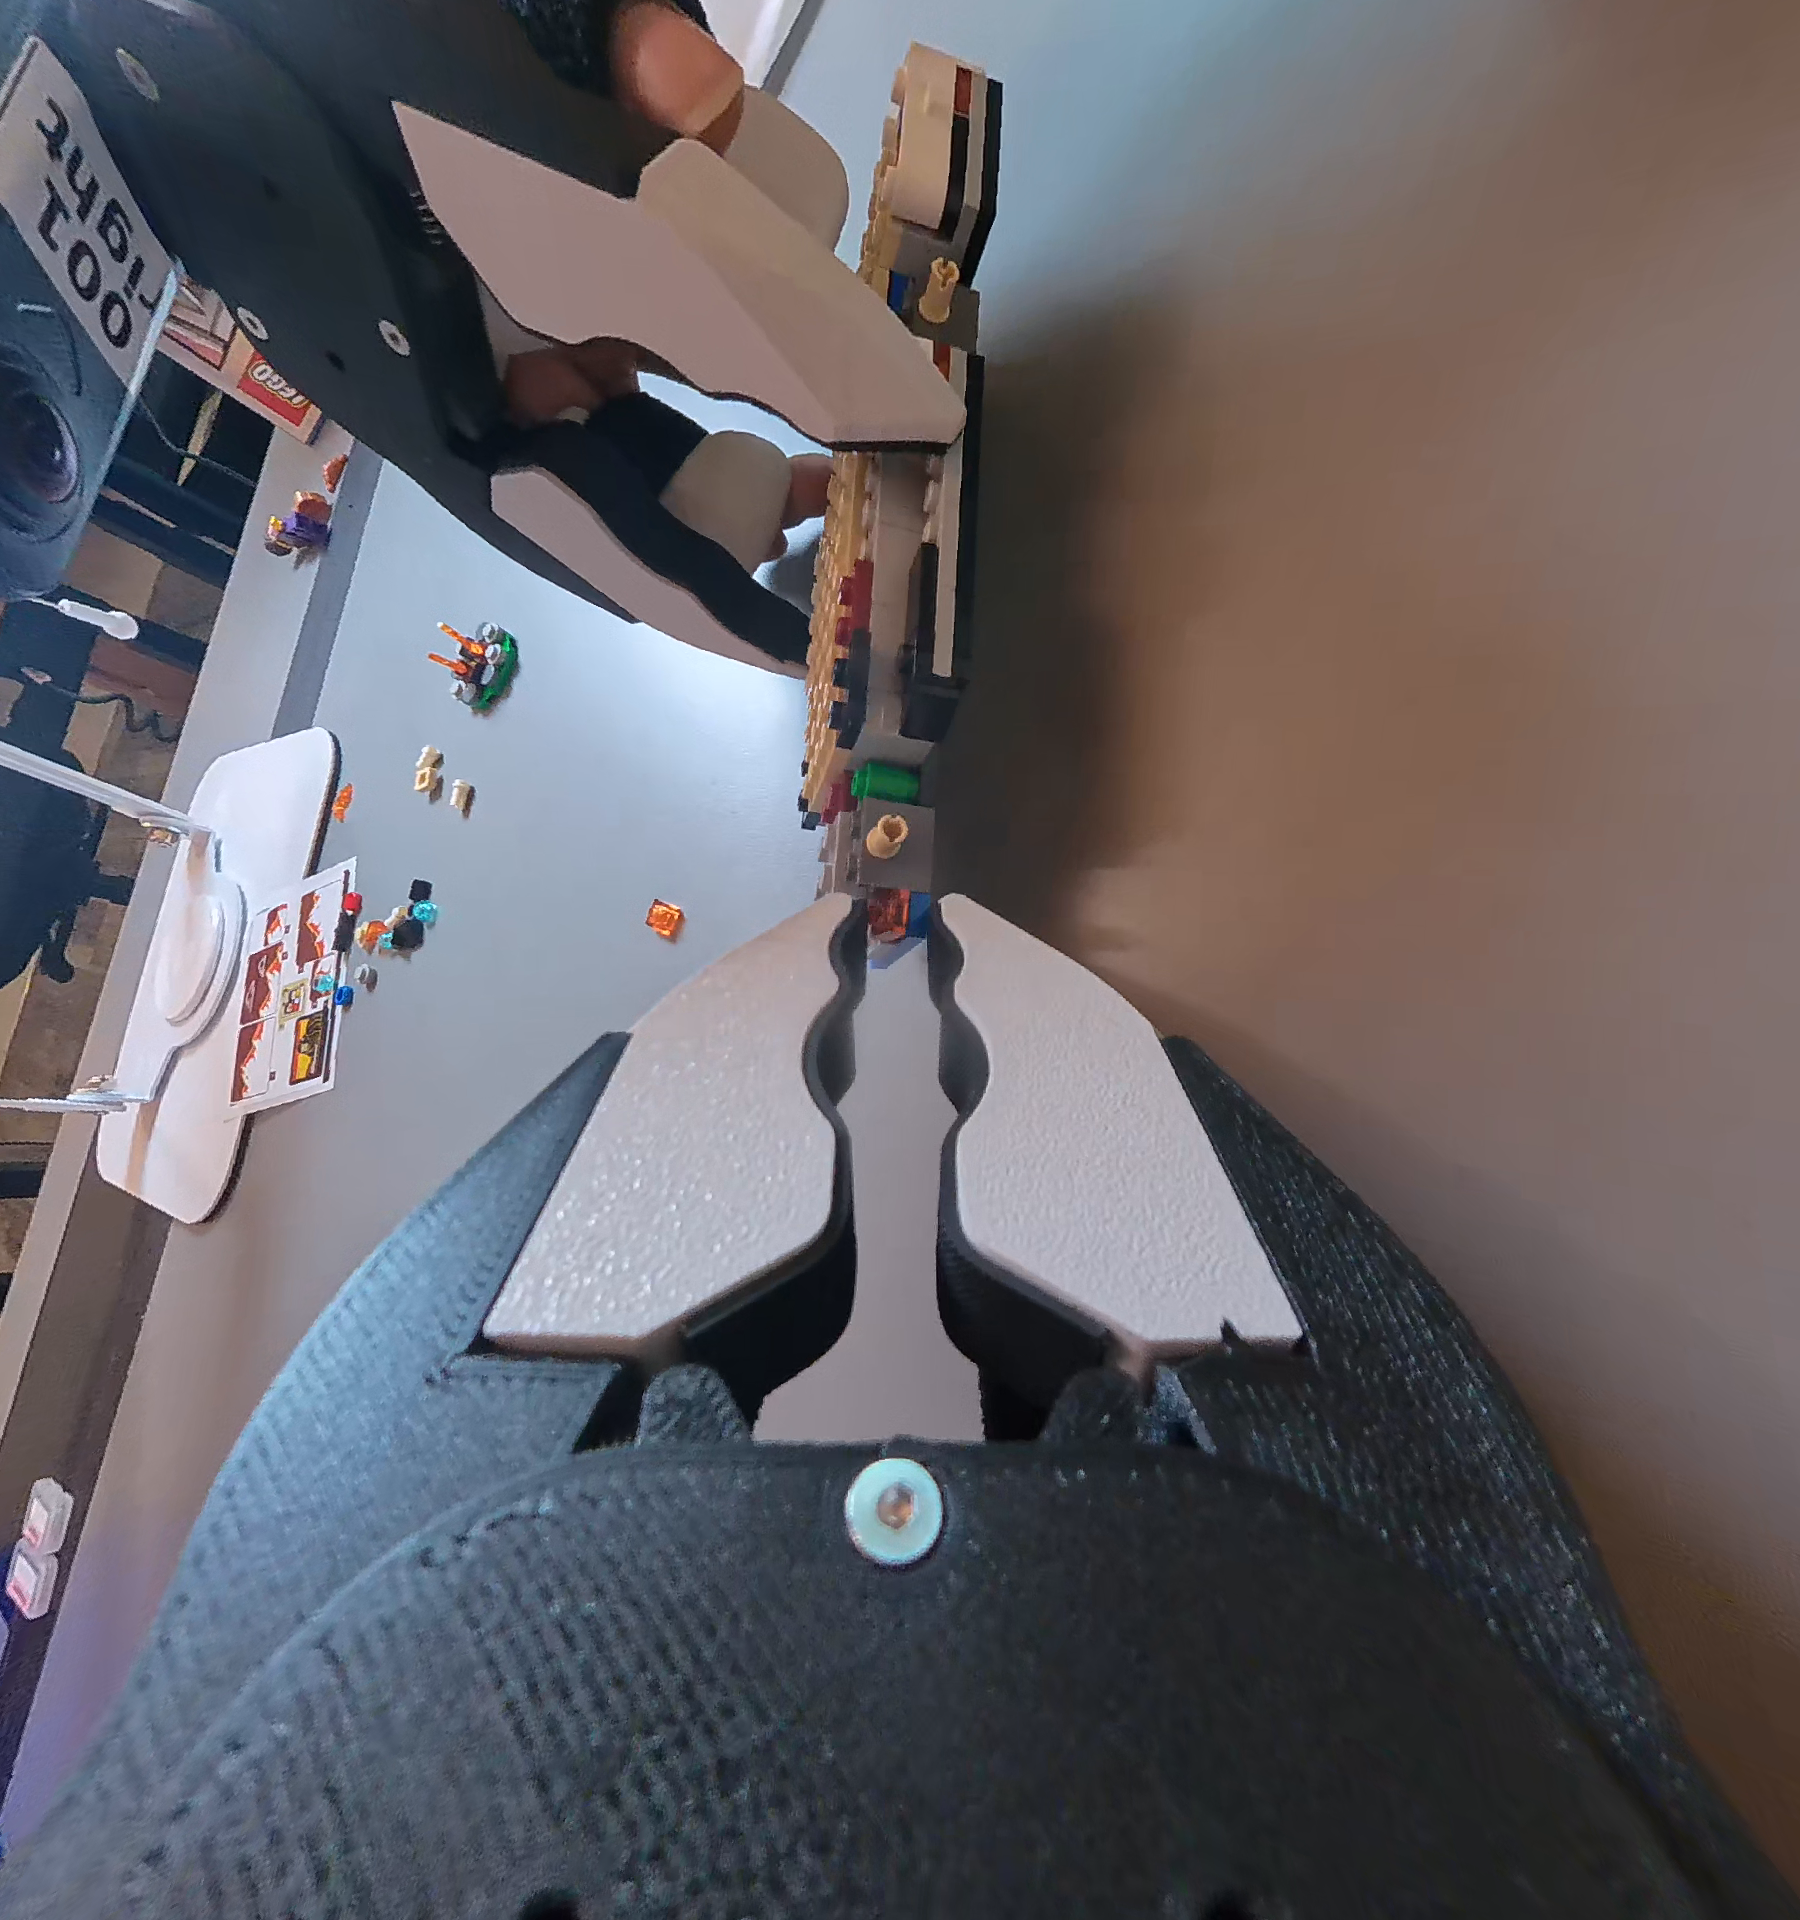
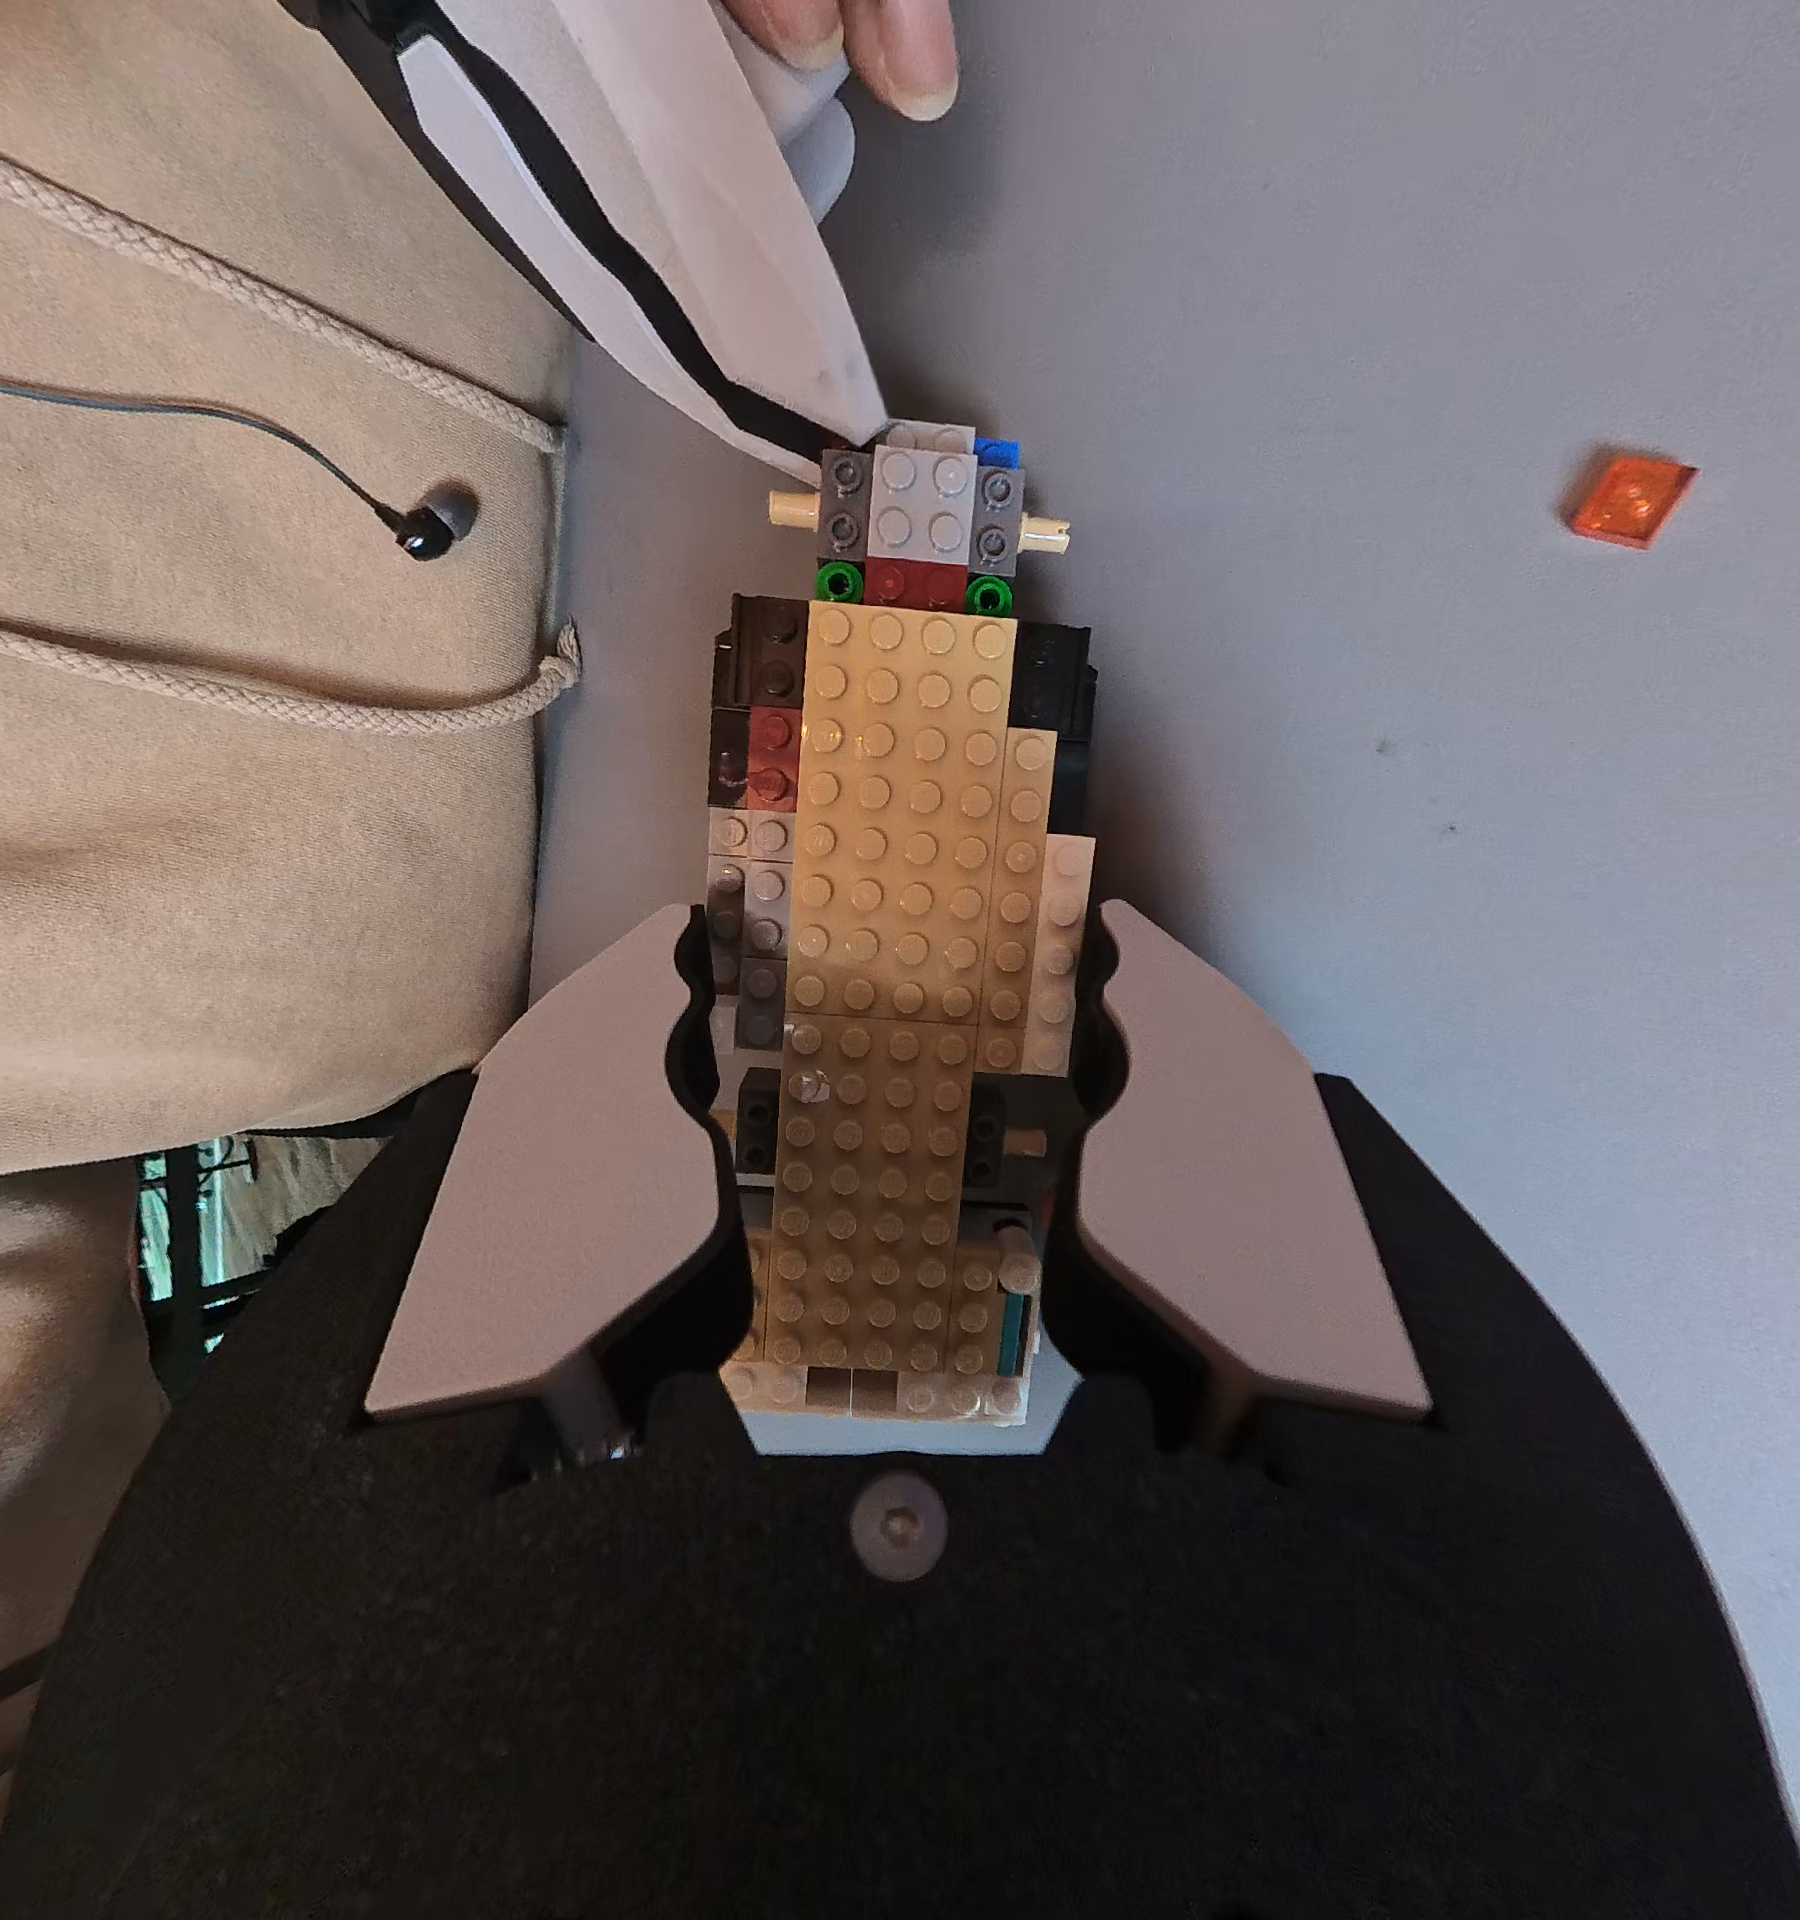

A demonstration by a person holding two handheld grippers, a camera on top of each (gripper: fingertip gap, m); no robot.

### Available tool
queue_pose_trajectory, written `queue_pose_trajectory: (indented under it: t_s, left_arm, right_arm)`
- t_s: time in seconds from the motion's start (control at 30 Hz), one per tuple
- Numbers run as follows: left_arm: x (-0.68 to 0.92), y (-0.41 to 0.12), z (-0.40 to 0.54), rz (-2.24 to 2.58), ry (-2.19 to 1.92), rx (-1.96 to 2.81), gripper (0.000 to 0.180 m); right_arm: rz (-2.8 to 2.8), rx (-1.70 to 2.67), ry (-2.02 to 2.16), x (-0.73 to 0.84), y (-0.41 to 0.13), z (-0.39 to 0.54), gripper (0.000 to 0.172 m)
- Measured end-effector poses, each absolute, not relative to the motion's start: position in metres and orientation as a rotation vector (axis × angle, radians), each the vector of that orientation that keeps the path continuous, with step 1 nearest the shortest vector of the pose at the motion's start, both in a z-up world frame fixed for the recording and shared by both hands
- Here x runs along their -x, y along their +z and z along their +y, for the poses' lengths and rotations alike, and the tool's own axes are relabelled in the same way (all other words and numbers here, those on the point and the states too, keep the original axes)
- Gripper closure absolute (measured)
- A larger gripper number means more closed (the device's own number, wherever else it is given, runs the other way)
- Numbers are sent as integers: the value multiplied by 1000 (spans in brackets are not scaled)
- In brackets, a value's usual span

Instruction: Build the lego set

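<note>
Grey tabletop (image 2: 1395, 935) spreads beneath both of our grippers. Our right gripper (image 2: 896, 935) stands wide, its pads pressed on the two long sides of a long brick-built model topped with tan studded plates (image 2: 906, 831), held above the table. Our left gripper (image 1: 894, 925) is nearly shut on a small clear-orange piece (image 1: 888, 914) at the model's far end, beside blue and grey bricks. We judge the model light and stiff but liable to pop apart at its seams, so the flat side walls are the safest place to take it. Farther out lie a loose clear-orange tile (image 2: 1631, 497), a scatter of small coloured bricks (image 1: 397, 925), a sticker sheet (image 1: 288, 987) and a small green build (image 1: 480, 665).
</note>
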State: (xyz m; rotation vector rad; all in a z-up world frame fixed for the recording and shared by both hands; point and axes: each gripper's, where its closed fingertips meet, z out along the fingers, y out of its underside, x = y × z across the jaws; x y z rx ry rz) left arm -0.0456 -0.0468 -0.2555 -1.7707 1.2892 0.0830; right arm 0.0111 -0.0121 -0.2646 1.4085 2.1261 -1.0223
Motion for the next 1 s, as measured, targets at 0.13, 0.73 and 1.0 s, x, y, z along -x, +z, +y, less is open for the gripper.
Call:
queue_pose_trajectory:
  t_s: [0.13,0.73,1.0]
  left_arm:
    - [46,-256,-46,1292,91,1770,169]
    - [47,-258,-46,1329,173,1733,170]
    - [47,-258,-46,1402,290,1669,171]
  right_arm:
    - [2130,-1411,-1018,-11,-265,-12,104]
    - [2133,-1412,-1019,-11,-265,-13,104]
    - [2135,-1411,-1027,-11,-265,-13,104]
